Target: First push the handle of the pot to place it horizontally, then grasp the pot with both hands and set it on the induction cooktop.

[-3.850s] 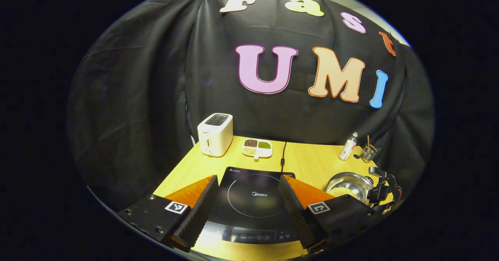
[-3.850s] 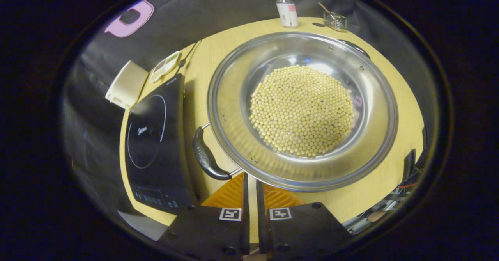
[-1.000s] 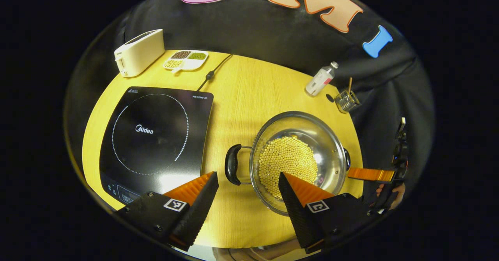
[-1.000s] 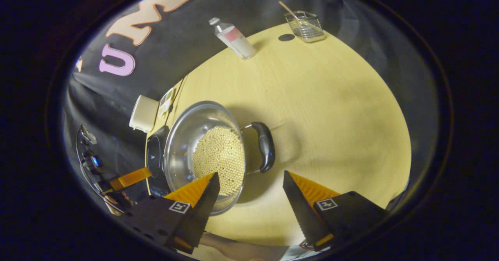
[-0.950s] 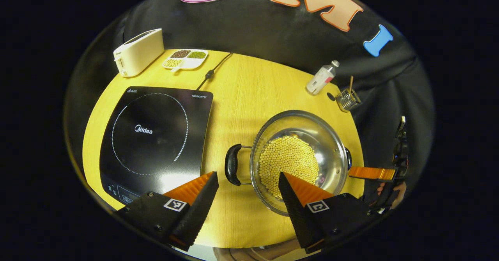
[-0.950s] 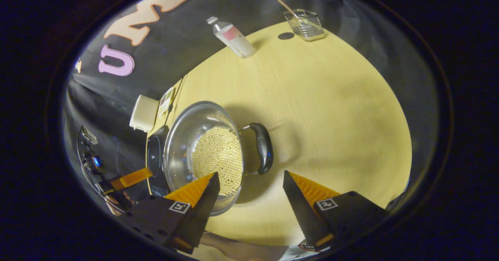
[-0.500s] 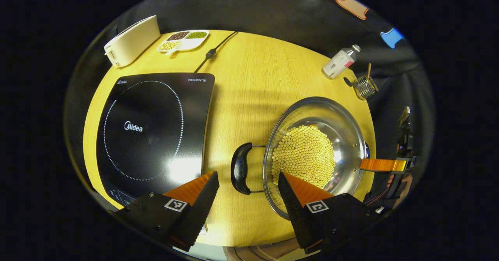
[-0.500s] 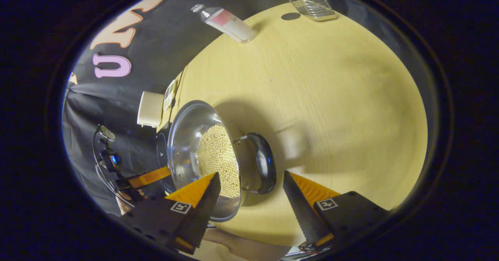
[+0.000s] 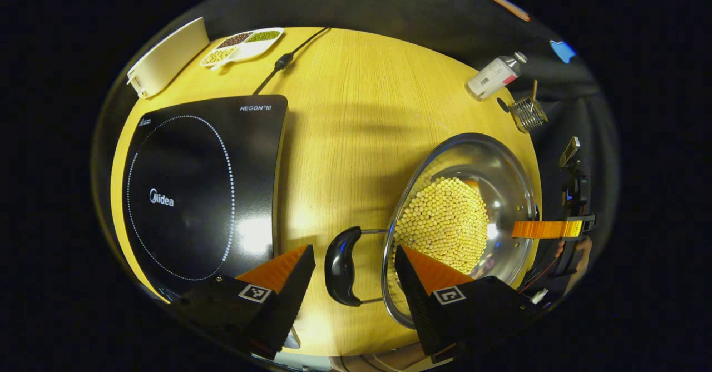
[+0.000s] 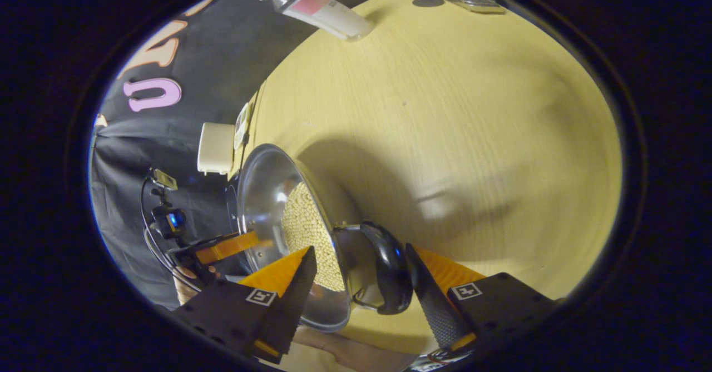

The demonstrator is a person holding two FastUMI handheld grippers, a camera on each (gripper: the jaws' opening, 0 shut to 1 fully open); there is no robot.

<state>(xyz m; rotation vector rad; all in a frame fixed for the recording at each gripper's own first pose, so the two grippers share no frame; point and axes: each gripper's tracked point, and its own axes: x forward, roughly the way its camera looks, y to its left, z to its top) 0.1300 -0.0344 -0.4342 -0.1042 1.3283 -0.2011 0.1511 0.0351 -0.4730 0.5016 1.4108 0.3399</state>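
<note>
A steel pot (image 9: 500,160) filled with pale beans (image 9: 445,222) stands on the wooden table (image 9: 345,138), right of the black induction cooktop (image 9: 194,188). In the left gripper view the pot's black left handle (image 9: 340,274) lies between the fingers of my open left gripper (image 9: 351,252), untouched. My right gripper (image 9: 548,229) reaches the pot's far side. In the right gripper view the pot (image 10: 261,188) is at the left, and its other black handle (image 10: 389,274) sits between the fingers of my open right gripper (image 10: 359,249). The left gripper (image 10: 222,248) shows beyond the pot.
A white toaster (image 9: 167,58), a divided dish of beans (image 9: 242,44) and the cooktop's cable (image 9: 281,63) lie at the table's back left. A bottle (image 9: 495,74) and a small wire basket (image 9: 528,113) stand at the back right. Bare table separates cooktop and pot.
Both grippers have dropped lower and closer to the pot, so each handle now sits between a pair of open fingers. Early on, the right gripper was shut beside the handle.
</note>
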